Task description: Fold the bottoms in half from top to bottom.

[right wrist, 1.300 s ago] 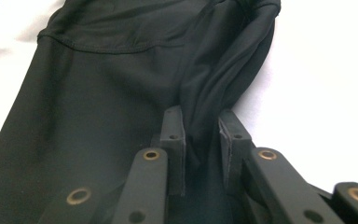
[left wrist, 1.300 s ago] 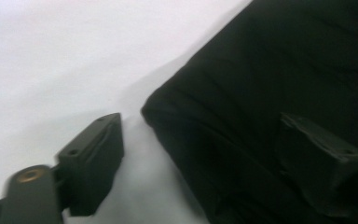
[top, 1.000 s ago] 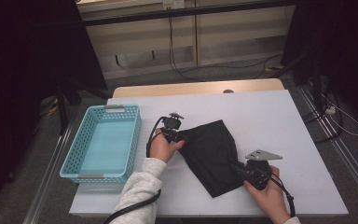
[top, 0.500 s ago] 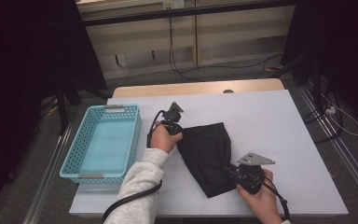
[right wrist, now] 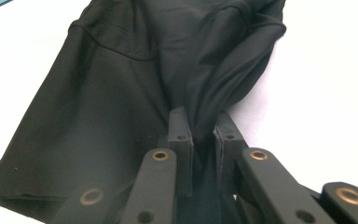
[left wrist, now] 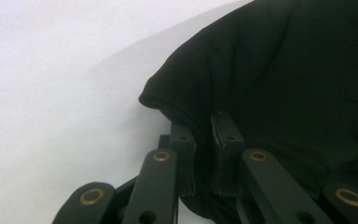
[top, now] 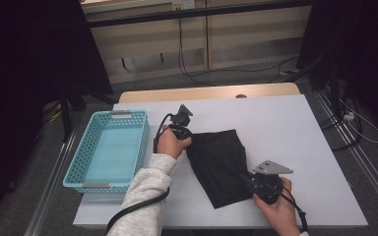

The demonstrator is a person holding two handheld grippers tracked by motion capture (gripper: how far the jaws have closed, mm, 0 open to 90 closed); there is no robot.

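We see the white table (top: 295,128) bearing a black cloth (top: 219,164), right of the blue basket (top: 109,147). Our left gripper (left wrist: 203,140), its jaws just closed, pinches the cloth's corner nearest the basket; our right gripper (right wrist: 200,130) clamps the far edge.

Left gripper (top: 187,140): black body, black cable looping off at 9 o'clock, dark three-cornered plate on top. Right gripper (top: 248,179): black body, grey three-cornered plate at 12 o'clock, cable trailing toward 5 o'clock. Jaw linkages — flat black bars with brass-coloured rivets. Left forearm wears a light grey knitted sleeve (top: 142,196).
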